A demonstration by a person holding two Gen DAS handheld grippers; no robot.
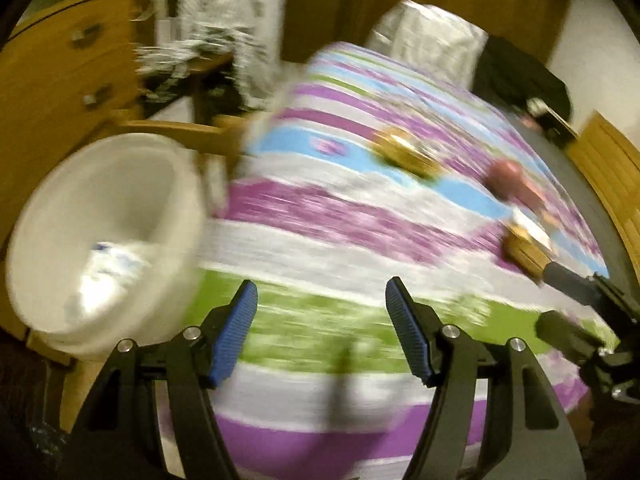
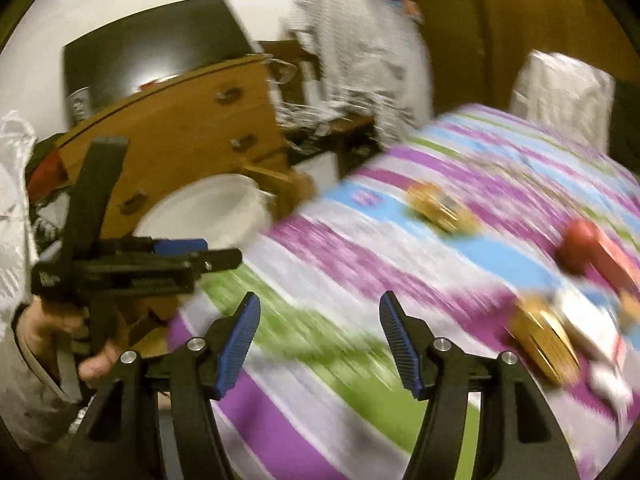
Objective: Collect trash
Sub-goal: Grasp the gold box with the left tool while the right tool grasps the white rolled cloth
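Both views are motion-blurred. Your left gripper [image 1: 320,332] hangs over the near edge of the bed [image 1: 360,208], its blue-padded fingers [image 1: 236,332] spread wide with nothing between them. Your right gripper [image 2: 320,344] is in the same state: fingers [image 2: 240,340] apart and empty, pointed across the striped bedspread.

The white bin [image 1: 104,232] stands just beside the bed's left edge, mouth up, presumably so that items can be dropped in without a long carry; pale crumpled trash [image 1: 108,276] already lies at its bottom.

The remaining trash lies on the bedspread, well apart from the bin: a gold wrapper [image 2: 440,206] toward the middle, a second gold item [image 2: 544,344] near the right edge with a white scrap [image 2: 592,320] touching it, and a red object [image 2: 588,252] just beyond. What these items are cannot be told exactly through the blur.

The second gold item looks closest to your right gripper, so it is the likeliest next pick.
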